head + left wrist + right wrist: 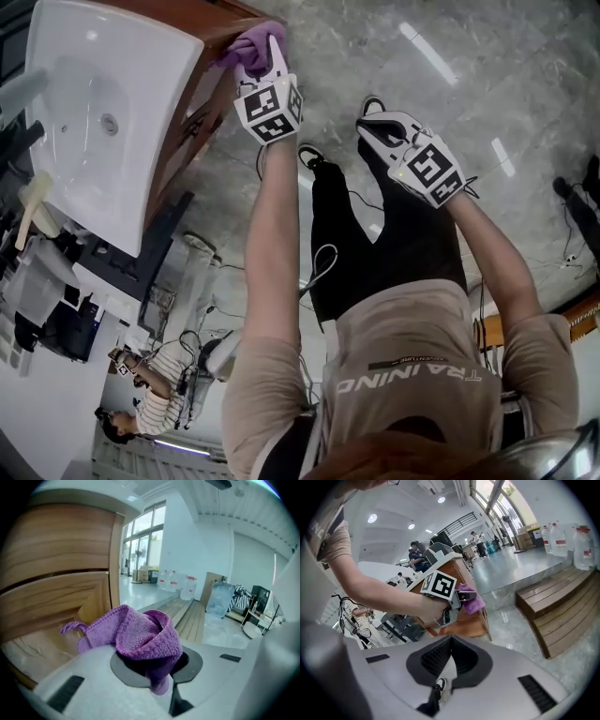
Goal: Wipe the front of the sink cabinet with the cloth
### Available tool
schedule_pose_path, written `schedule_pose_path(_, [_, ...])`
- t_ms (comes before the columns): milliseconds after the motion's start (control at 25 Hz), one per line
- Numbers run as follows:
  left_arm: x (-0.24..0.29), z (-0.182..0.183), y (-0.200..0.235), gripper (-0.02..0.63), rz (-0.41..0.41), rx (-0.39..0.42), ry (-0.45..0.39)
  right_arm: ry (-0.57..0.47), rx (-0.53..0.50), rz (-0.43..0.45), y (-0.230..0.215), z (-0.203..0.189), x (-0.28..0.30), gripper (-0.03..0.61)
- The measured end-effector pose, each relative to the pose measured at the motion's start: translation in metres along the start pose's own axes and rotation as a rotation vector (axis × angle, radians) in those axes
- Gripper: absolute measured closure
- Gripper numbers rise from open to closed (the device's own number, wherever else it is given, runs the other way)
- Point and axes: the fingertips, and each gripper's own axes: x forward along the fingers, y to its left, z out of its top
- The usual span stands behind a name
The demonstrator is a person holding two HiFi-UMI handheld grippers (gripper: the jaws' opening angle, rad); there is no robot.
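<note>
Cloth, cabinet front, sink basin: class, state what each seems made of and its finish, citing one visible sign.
Cloth: purple knitted textile, perhaps microfibre, matte; the looped weave and soft folds show.
Cabinet front: wood or wood-look laminate, satin; brown grain lines run along the panels.
Sink basin: white, glossy, probably ceramic; light spots glint on its smooth surface.

The purple cloth (140,632) hides the left claw's (157,666) tips; the sink cabinet (56,597) is cut off at left.

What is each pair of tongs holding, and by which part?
Left tongs are shut on the purple cloth, pinching a bunched fold; a loose end trails toward the cabinet. Right tongs are shut and empty.
</note>
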Motion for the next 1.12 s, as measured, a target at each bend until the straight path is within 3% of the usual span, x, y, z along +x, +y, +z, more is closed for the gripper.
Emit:
schedule_pose_path(160, [-0.021,-0.024,-0.001,0.565,-0.007,-0.078,-0.004,-0.002,-0.027,-0.029,-0.001,0.003,0.015,0.566])
schedule_pose_path(320, [-0.064,-0.082,0.037,0.565,0.057,-0.147,0.052,-0.035,-0.039,-0.026,0.019,0.016,0.046,0.566])
schedule_pose_path(560, [-0.165,-0.176,0.159,0.565,0.244,-0.185,0.119,0.013,-0.079,0.019,0.077,-0.003,0.095,0.566])
schedule_pose_path(800, [-0.263,-0.267,0.294,0.565,0.439,-0.278,0.201,0.037,-0.003,0.028,0.144,-0.037,0.145,0.566])
schedule_pose_path(960, [-0.304,-0.313,0.350,0.565,0.515,-0.330,0.239,0.055,-0.004,0.064,0.197,-0.052,0.179,0.566])
schedule_pose_path(1120, [-0.310,-0.329,0.384,0.565,0.540,-0.396,0.211,0.053,-0.014,0.080,0.226,-0.056,0.205,0.566])
